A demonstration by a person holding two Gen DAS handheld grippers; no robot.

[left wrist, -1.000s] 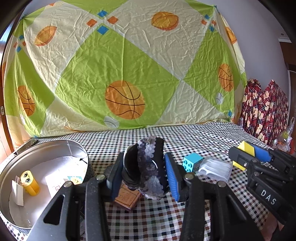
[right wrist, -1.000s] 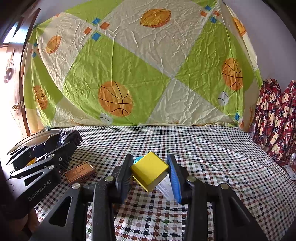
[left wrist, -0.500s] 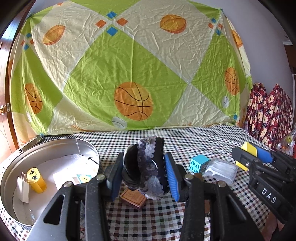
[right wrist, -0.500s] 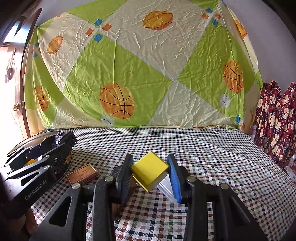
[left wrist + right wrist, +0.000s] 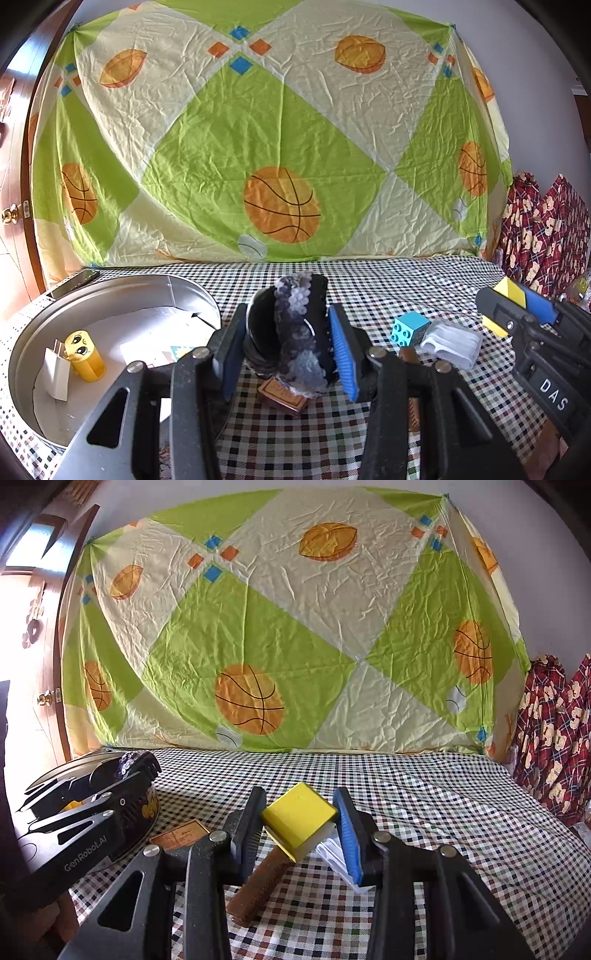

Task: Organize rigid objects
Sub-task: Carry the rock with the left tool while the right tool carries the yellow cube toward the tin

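Note:
My left gripper (image 5: 288,350) is shut on a black hair clip with a purple and white knitted band (image 5: 299,332), held above the checked cloth just right of the round metal tin (image 5: 22,354). The tin holds a yellow cylinder with a face (image 5: 84,354), a white plug (image 5: 57,367) and white paper. My right gripper (image 5: 300,825) is shut on a yellow block (image 5: 297,821), tilted on its corner above the table. The right gripper (image 5: 517,306) also shows at the right of the left wrist view, and the left gripper (image 5: 92,794) shows at the left of the right wrist view.
On the checked tablecloth (image 5: 424,812) lie a small brown box (image 5: 282,397), a cyan studded brick (image 5: 410,328), a clear plastic case (image 5: 450,341), a flat brown box (image 5: 177,836) and a brown bar (image 5: 258,882). A phone (image 5: 74,282) lies behind the tin. A basketball-print sheet (image 5: 258,147) hangs behind.
Both grips are unchanged. In the left wrist view the tin, the brick and the brown box have slid slightly rightward; in the right wrist view the left gripper sits a little higher.

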